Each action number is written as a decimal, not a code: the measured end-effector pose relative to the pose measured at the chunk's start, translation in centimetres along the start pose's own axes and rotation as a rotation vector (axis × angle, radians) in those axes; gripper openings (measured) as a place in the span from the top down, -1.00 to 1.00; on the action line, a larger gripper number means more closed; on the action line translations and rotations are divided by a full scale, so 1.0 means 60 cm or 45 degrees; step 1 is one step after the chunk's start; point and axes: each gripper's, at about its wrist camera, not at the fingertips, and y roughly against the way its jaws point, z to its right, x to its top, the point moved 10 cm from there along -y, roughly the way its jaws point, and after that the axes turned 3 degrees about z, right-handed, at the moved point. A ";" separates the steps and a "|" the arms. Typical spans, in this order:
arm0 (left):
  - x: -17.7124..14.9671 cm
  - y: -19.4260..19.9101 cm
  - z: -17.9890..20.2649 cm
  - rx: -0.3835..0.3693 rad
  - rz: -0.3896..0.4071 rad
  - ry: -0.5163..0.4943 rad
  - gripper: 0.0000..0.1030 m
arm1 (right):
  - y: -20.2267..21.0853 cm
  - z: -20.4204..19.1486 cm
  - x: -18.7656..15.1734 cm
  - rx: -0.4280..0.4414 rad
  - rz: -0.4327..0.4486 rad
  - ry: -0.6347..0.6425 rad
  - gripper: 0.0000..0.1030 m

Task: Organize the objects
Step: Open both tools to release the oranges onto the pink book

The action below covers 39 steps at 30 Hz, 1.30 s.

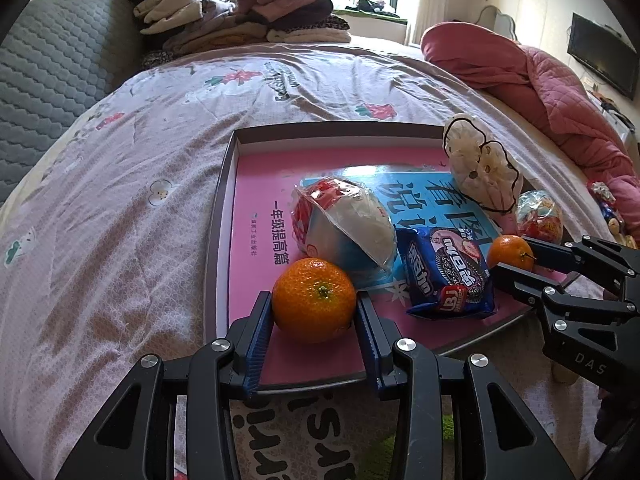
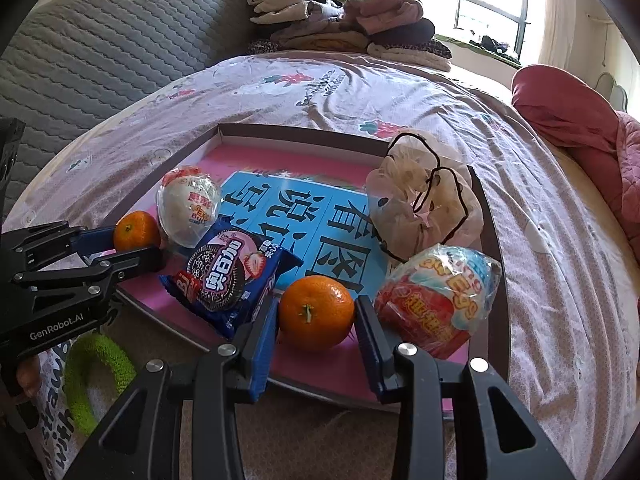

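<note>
The tangerine [image 1: 314,300] has dimpled, slightly shiny peel. The biscuit packet [image 1: 446,276] is glossy foil, the egg toy [image 2: 438,300] wrapped in crinkly clear film. The tray [image 1: 224,200] looks like smooth card. The bedspread [image 1: 120,200] is matt quilted cloth.

the two tangerines, one at lower centre [image 1: 314,300] and one at right [image 1: 510,253] of the left wrist view, are bright orange with small green stem marks. the cookie packet [image 1: 446,276] is deep blue with a black-and-white biscuit and pink strawberry, on a pink tray [image 1: 256,184] with a sky-blue book [image 1: 416,196]. the bedsheet [image 1: 120,184] is pale lilac with white flowers and red strawberries, beside a grey quilted mattress [image 1: 52,76].
</note>
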 end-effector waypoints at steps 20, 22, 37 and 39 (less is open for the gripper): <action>0.000 -0.004 -0.002 -0.020 -0.024 0.022 0.18 | 0.000 0.002 -0.001 -0.001 -0.006 0.003 0.24; 0.000 -0.004 -0.003 -0.022 -0.025 0.024 0.18 | 0.000 0.002 -0.001 -0.003 -0.005 0.004 0.24; 0.001 0.002 -0.004 -0.030 -0.036 0.023 0.18 | 0.006 0.002 0.005 -0.007 0.008 -0.008 0.23; 0.001 0.005 -0.002 -0.031 -0.033 0.018 0.18 | 0.006 0.002 0.005 -0.008 0.007 -0.007 0.23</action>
